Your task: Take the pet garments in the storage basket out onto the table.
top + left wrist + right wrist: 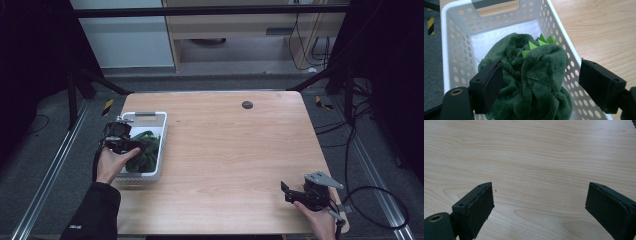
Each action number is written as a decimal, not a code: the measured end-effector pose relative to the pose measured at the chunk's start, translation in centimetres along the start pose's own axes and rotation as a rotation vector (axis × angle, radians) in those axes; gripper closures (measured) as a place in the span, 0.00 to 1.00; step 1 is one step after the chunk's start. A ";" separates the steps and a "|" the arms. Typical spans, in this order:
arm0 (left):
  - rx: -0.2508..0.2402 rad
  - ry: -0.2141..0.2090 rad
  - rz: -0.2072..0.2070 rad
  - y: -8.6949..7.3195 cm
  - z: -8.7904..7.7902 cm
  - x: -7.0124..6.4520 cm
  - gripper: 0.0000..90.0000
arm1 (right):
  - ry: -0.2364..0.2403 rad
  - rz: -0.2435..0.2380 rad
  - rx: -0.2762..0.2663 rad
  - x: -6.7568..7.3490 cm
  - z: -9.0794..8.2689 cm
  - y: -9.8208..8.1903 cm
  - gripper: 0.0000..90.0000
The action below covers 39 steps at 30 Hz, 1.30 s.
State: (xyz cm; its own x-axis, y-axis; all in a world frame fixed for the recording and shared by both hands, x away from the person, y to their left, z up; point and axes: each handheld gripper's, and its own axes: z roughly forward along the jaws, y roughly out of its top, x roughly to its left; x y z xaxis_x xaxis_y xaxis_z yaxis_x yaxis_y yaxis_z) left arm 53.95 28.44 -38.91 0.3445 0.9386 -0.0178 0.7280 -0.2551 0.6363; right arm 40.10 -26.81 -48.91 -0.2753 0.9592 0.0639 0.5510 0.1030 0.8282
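The left gripper [539, 82] hangs over the white basket [454, 37], which sits at the left edge of the table [225, 145]. Its jaws stand wide apart, one on each side of the green plush toy [534, 82]. In the left gripper view, the left jaw touches the toy's flank; the right jaw stands clear of the toy, just inside the perforated basket wall. The toy lies crumpled in the basket, directly ahead of and between the jaws. A row of light green felt spikes [539, 42] stands along the toy's top, beyond the jaw tips. The basket handle slot lies farther ahead of the gripper, at the far wall. In the high view, the left gripper [120, 137] is held from the near side by the left hand [111, 162], with the toy [145, 150] partly under it and to its right inside the basket [159, 125]. The right gripper [292, 195] is held by the right hand [317, 220] low over the near right corner of the table, well apart from the basket. Its jaws are spread wide with nothing between them; in the right gripper view [539, 202] bare wood lies ahead of and below the jaws. A small dark round mark [247, 104] lies on the table near the far edge, well ahead of both grippers.
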 end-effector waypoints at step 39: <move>0.162 0.006 0.009 -0.2 4.0 0.0 0.31 | 0.019 0.007 0.018 0.0 0.2 0.0 0.08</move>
State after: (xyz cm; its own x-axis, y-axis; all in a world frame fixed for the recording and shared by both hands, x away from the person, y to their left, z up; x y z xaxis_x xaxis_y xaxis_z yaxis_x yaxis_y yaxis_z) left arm 56.13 27.55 -42.12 0.3484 0.9373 -0.0078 0.8109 -0.2972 0.5041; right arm 40.20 -26.73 -49.01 -0.2864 0.9547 0.0808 0.5672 0.1010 0.8173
